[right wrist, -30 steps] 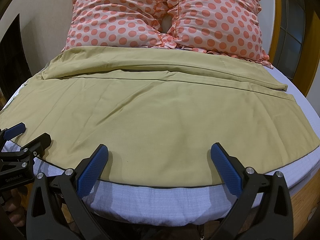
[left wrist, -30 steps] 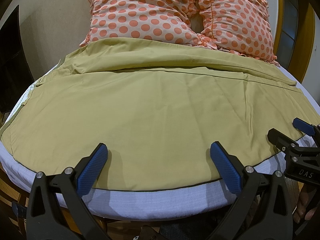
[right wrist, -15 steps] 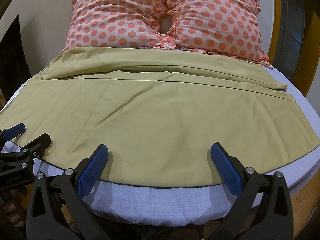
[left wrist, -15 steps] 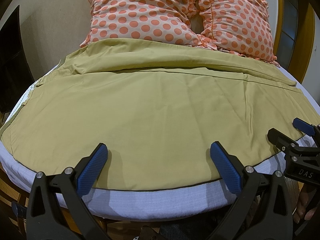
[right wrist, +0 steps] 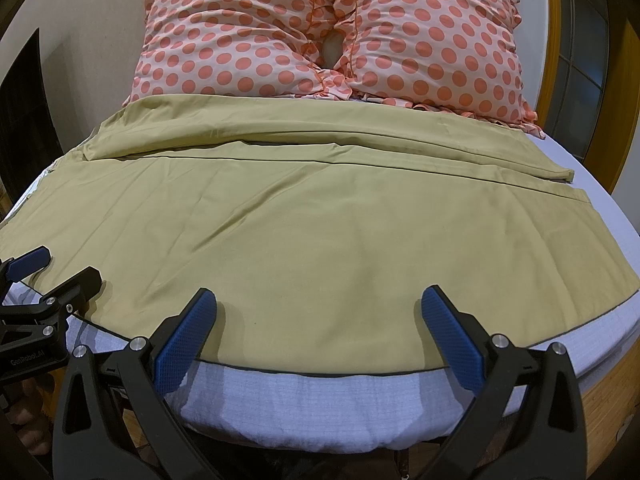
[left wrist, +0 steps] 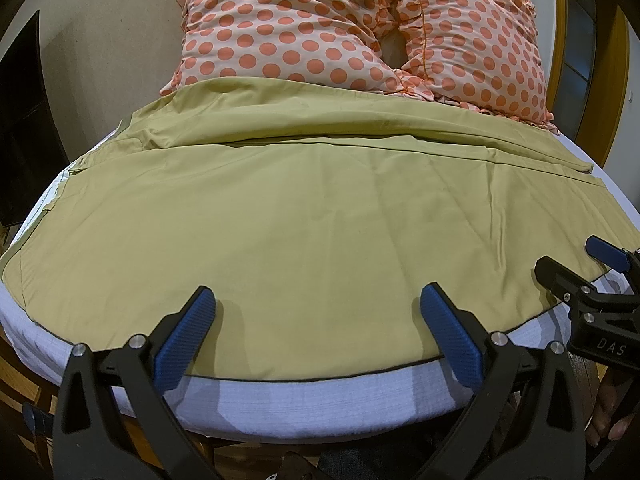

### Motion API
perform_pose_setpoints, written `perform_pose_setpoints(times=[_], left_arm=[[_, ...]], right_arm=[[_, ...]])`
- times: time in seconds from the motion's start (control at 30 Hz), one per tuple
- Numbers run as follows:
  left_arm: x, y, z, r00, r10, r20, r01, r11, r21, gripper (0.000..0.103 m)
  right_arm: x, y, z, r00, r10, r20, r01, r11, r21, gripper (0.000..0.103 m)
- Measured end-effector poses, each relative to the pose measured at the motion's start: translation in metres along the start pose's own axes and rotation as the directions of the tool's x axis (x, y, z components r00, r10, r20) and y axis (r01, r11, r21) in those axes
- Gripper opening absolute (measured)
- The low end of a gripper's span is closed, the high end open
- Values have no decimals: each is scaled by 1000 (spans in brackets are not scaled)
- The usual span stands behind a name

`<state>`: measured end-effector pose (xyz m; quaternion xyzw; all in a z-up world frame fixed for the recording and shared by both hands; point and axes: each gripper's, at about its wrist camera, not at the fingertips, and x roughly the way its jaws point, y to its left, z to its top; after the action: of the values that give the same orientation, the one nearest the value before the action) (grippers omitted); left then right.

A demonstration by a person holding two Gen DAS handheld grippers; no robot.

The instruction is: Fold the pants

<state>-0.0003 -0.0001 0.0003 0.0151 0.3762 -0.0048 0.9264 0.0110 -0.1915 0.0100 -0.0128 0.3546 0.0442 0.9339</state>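
Olive-tan pants (left wrist: pixel 304 216) lie spread flat across the bed, legs side by side, reaching from the near edge to the pillows; they also fill the right wrist view (right wrist: pixel 320 232). My left gripper (left wrist: pixel 318 312) is open and empty, hovering over the pants' near edge. My right gripper (right wrist: pixel 320 312) is open and empty over the same edge, further right. The right gripper shows at the right edge of the left wrist view (left wrist: pixel 576 268). The left gripper shows at the left edge of the right wrist view (right wrist: pixel 52 272).
Two pink pillows with orange dots (left wrist: pixel 360 28) (right wrist: pixel 332 36) lean at the head of the bed. The white-lilac bedsheet (left wrist: pixel 304 400) (right wrist: pixel 320 404) shows along the near edge. A wooden door frame (right wrist: pixel 552 40) stands at the right, a dark opening (left wrist: pixel 20 120) at the left.
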Motion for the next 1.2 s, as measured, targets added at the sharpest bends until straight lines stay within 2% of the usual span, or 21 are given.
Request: perform_pose_setpoints(times=[0.37, 0.5, 0.53, 0.6, 0.73, 0.8, 0.87, 0.9, 0.97, 1.0, 1.07, 1.17, 1.2], left_arm=[[0, 0, 0, 1000, -1, 0, 1, 1000, 0, 101], [0, 0, 0, 1000, -1, 2, 1, 1000, 7, 101], [0, 0, -1, 1000, -6, 7, 6, 1000, 9, 101], [0, 1, -3, 999, -14, 29, 13, 1000, 19, 101], [-3, 4, 6, 999, -4, 32, 3, 999, 35, 101], [-6, 11, 15, 998, 1, 65, -2, 1000, 21, 101], [-9, 18, 24, 996, -10, 88, 9, 1000, 4, 101], [-10, 22, 31, 995, -17, 100, 17, 1000, -6, 101], [-9, 26, 39, 993, -19, 116, 21, 1000, -15, 101], [-8, 28, 44, 992, -17, 123, 19, 1000, -17, 101], [-7, 32, 48, 991, -12, 133, 14, 1000, -18, 101], [-7, 37, 52, 989, -8, 146, 12, 1000, -22, 101], [-8, 39, 53, 988, -6, 153, 10, 1000, -22, 101]], right_arm=[[0, 2, -6, 1000, 0, 2, 0, 1000, -2, 102], [0, -2, 0, 999, 36, 0, -36, 999, -32, 102], [1, -6, 4, 999, 47, -26, -48, 998, -35, 102], [2, -21, 22, 998, 19, -59, -20, 1000, -4, 102], [2, -85, 89, 998, -69, -16, 70, 986, 152, 102], [19, -126, 132, 991, -125, -44, 132, 955, 266, 102], [48, -165, 167, 981, -169, -92, 191, 903, 385, 101], [68, -187, 185, 975, -184, -124, 221, 864, 452, 98], [106, -223, 209, 959, -209, -191, 282, 781, 557, 76], [128, -241, 219, 948, -217, -232, 315, 732, 604, 72], [168, -268, 235, 926, -235, -296, 376, 648, 662, 66], [205, -288, 249, 888, -302, -346, 460, 576, 676, 64], [212, -294, 251, 885, -308, -350, 466, 560, 685, 64]])
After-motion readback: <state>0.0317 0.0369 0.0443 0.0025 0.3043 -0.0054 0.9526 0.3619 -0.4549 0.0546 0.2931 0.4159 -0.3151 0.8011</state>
